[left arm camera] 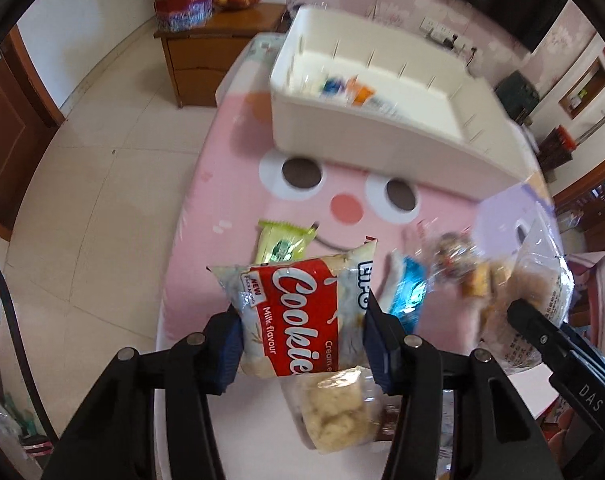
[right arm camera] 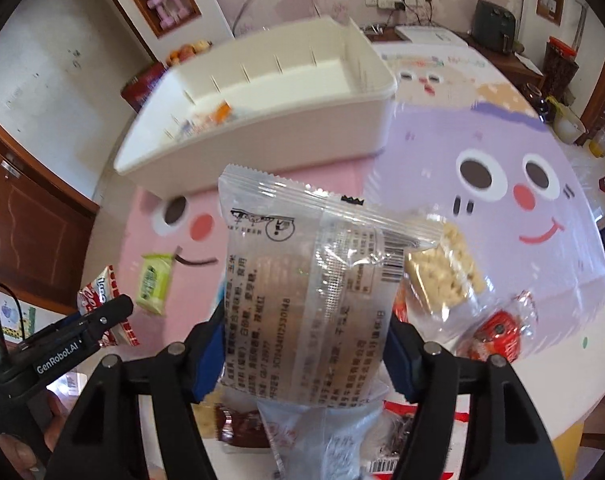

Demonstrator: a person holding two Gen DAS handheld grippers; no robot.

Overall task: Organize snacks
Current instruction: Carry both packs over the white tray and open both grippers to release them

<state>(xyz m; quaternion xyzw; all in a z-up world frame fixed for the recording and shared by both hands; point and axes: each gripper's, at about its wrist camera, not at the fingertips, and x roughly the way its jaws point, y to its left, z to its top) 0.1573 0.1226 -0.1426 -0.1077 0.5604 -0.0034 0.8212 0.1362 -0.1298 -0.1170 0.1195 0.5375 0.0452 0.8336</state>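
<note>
My left gripper (left arm camera: 302,320) is shut on a red and white Cookies pack (left arm camera: 298,292), lifted off the table; that pack also shows at the left of the right wrist view (right arm camera: 96,296). Held upright above the snack pile is a clear packet with a brown cake (right arm camera: 302,272), with my right gripper (right arm camera: 306,324) shut on it. The white bin (left arm camera: 362,148) (right arm camera: 262,140) stands beyond on the table, with a few small snacks (left arm camera: 354,88) inside. On the cloth lie a green packet (left arm camera: 282,244) (right arm camera: 154,284), a blue packet (left arm camera: 408,292), a cracker pack (right arm camera: 446,276) and a red sweet (right arm camera: 498,332).
The round table carries a cartoon cloth, pink (left arm camera: 222,200) and purple (right arm camera: 502,140). Its left edge drops to a tiled floor (left arm camera: 102,200). A wooden cabinet (left arm camera: 206,60) with a fruit bowl stands behind. A clear pack of pale puffs (left arm camera: 334,412) lies under the left gripper.
</note>
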